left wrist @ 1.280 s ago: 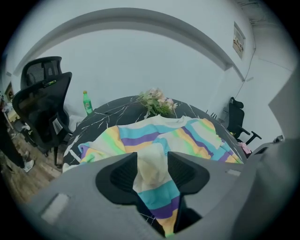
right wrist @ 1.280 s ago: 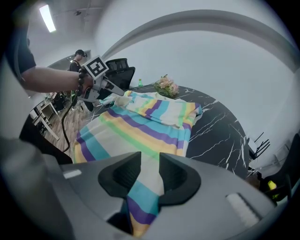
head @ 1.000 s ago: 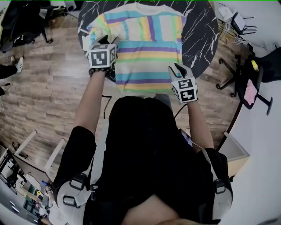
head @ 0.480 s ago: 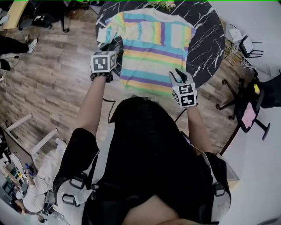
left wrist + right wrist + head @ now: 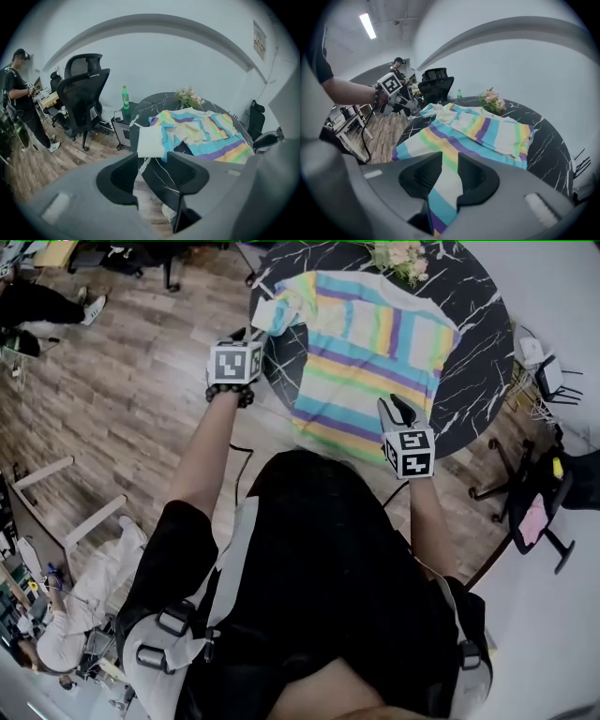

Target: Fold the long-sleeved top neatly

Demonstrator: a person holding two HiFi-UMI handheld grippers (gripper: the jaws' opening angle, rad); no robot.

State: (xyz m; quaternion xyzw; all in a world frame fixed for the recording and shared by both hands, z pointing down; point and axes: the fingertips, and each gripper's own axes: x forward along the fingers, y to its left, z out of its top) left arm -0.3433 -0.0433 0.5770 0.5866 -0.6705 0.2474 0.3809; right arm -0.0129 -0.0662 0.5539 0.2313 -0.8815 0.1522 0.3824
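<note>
A long-sleeved top (image 5: 366,352) with pastel stripes lies spread on the round black marble table (image 5: 469,362). Its left sleeve is folded in, and the white cuff (image 5: 151,140) rests near the table's left edge. My left gripper (image 5: 246,334) hovers beside that edge, clear of the top; in the left gripper view (image 5: 152,161) its jaws stand open with nothing between them. My right gripper (image 5: 398,407) is over the hem's near right corner. Its jaws (image 5: 449,161) have just been closing to a narrow gap. Striped cloth (image 5: 478,131) shows flat beyond the gap and is not pinched.
A bunch of flowers (image 5: 398,254) stands at the table's far side. Black office chairs (image 5: 84,89) and a green bottle (image 5: 125,97) are to the left. More chairs (image 5: 544,474) stand to the right. A person (image 5: 18,93) stands far left on the wooden floor.
My left gripper has drawn leftward off the top's side to beyond the table edge. The right gripper has shifted slightly along the hem, and its gap looks narrower.
</note>
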